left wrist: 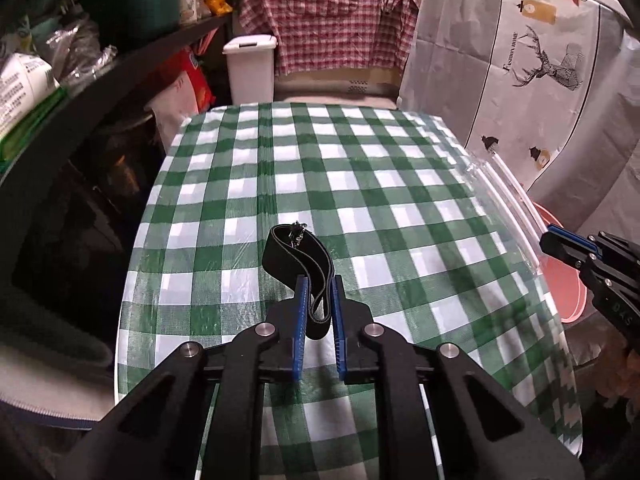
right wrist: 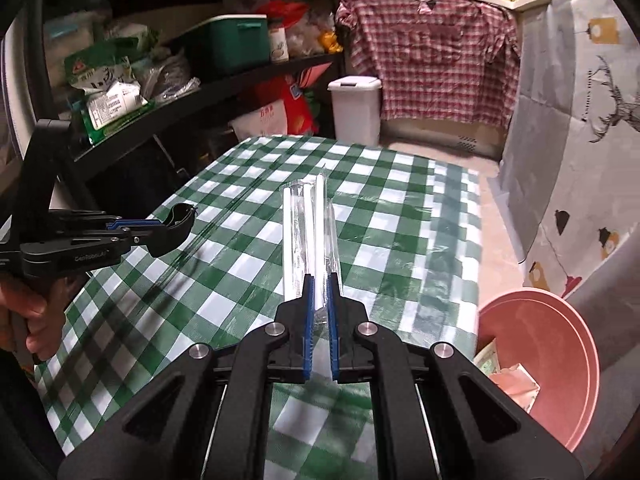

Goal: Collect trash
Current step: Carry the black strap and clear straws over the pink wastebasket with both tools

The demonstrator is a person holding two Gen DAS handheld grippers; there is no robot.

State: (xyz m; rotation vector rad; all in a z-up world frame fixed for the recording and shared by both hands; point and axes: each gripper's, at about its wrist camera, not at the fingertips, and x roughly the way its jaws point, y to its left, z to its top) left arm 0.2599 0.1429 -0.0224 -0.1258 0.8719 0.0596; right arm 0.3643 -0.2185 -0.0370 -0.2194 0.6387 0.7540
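My left gripper (left wrist: 320,286) is shut on a black elastic band (left wrist: 298,258) with a small metal bit at its far end, held above the green checked table (left wrist: 360,168). It also shows in the right wrist view (right wrist: 176,226), band (right wrist: 182,216) in its jaws. My right gripper (right wrist: 319,284) is shut on a clear plastic packet of white straws (right wrist: 308,220) that sticks forward over the table. In the left wrist view the right gripper (left wrist: 554,240) holds the packet (left wrist: 508,184) at the table's right edge.
A pink basin (right wrist: 560,364) with paper scraps stands on the floor right of the table, also in the left wrist view (left wrist: 564,276). A white lidded bin (right wrist: 354,108) stands beyond the table's far end. Dark shelves (right wrist: 168,92) with goods line the left.
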